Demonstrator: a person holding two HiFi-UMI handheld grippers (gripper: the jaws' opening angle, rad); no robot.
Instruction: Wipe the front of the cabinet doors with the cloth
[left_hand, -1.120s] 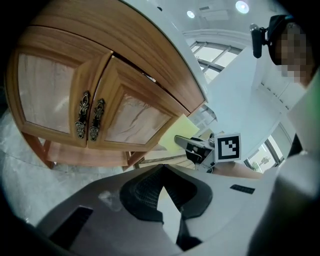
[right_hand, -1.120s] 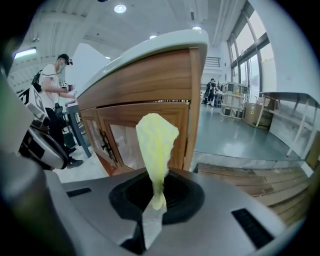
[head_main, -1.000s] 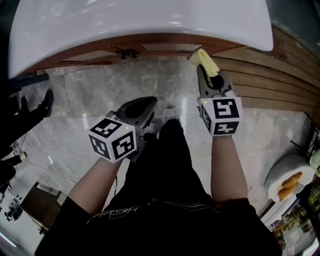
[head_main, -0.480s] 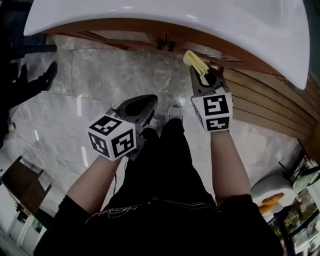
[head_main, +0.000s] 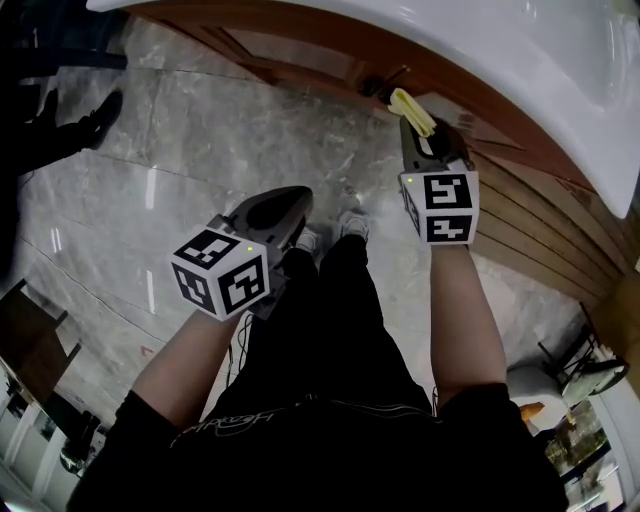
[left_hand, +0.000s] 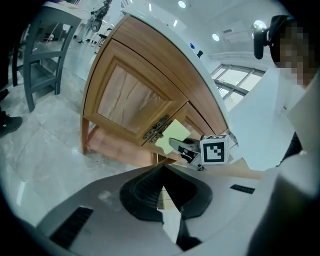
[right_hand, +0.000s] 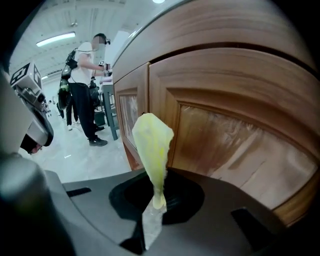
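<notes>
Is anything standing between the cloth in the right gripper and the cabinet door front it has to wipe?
Nothing visible does. The right gripper holds the yellow cloth upright, and the wooden cabinet door lies directly ahead with nothing seen between them. The left gripper hangs off to the side.

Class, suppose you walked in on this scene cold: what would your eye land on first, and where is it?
The bright yellow cloth stands out most, sticking out of the right gripper, whose jaws pinch it, close to the wooden cabinet doors. Next come the black-and-white marker cubes, one on each gripper, over the person's dark clothing in the head view.
</notes>
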